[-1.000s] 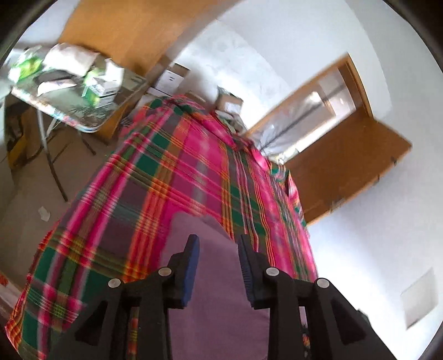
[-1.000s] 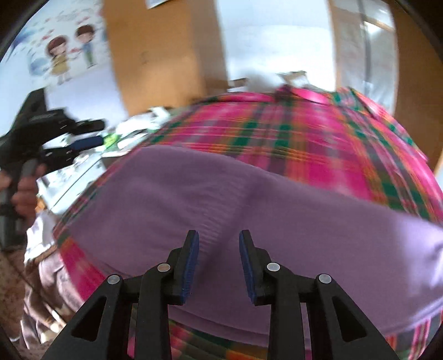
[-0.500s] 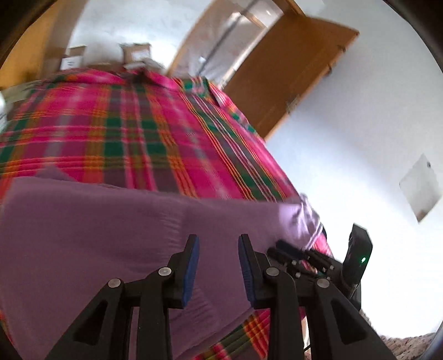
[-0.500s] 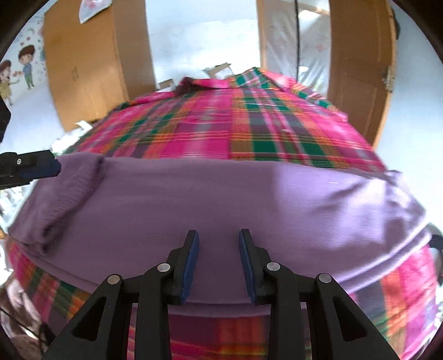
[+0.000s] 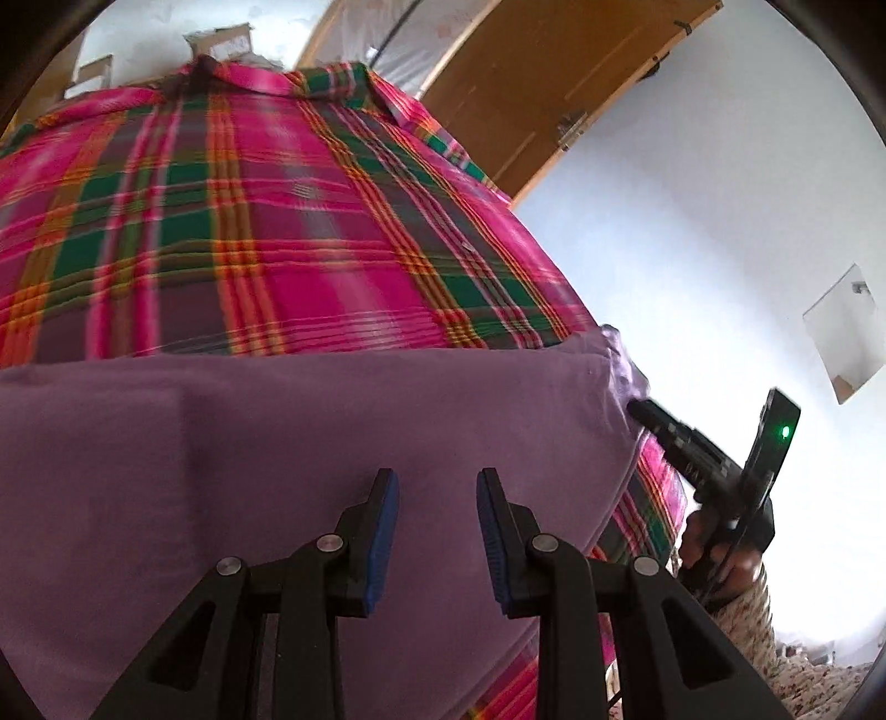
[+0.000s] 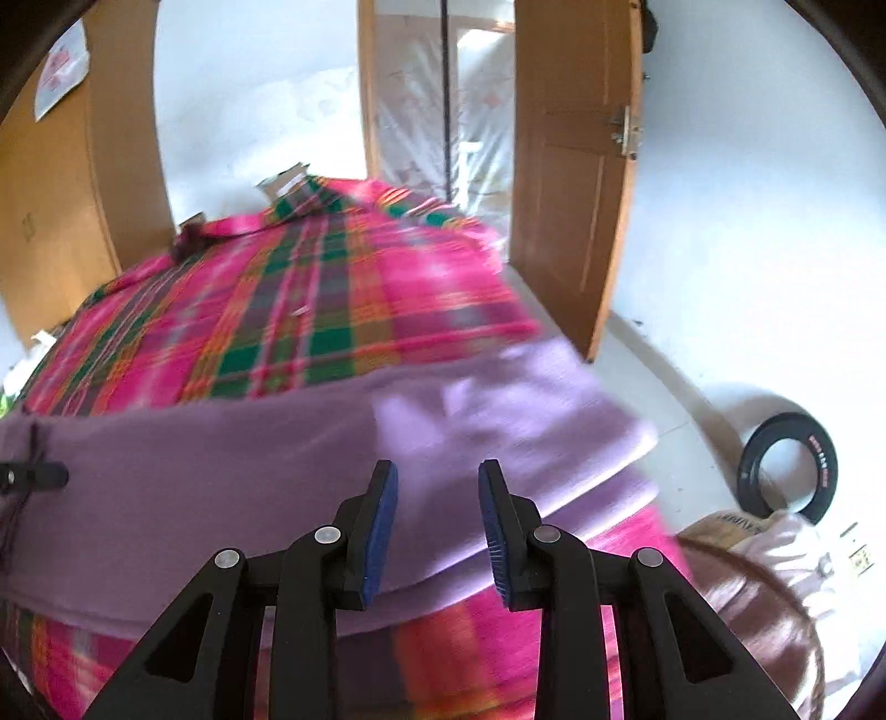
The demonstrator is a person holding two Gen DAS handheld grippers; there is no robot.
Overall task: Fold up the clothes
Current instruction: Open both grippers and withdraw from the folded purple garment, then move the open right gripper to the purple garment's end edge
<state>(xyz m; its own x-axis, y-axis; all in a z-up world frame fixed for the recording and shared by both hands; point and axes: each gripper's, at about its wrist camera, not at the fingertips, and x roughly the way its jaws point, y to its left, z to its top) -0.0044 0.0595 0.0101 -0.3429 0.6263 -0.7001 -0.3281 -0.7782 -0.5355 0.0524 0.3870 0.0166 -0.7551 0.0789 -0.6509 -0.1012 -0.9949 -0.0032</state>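
Observation:
A purple garment [image 5: 277, 443] lies spread flat across the near end of a bed covered by a pink, green and orange plaid bedspread [image 5: 277, 221]. My left gripper [image 5: 437, 476] hovers open over the garment's middle, nothing between its blue pads. In the right wrist view the same garment [image 6: 221, 471] shows a paler folded layer at its right end, and my right gripper [image 6: 437, 468] stands open above it. The right gripper's black tip [image 5: 637, 410] sits at the garment's right corner. The left gripper's tip [image 6: 33, 475] shows at the garment's left edge.
A wooden door [image 6: 570, 194] stands open beyond the bed's right side. On the floor to the right lie a black ring-shaped tyre [image 6: 786, 471] and a brown cushion [image 6: 747, 598]. A hand [image 5: 714, 548] holds the right gripper. Cardboard boxes [image 5: 221, 39] sit past the bed's far end.
Both views have swung to the right. The left view left the cluttered side table and now looks across the garment; the right view now faces the garment's right end and the door.

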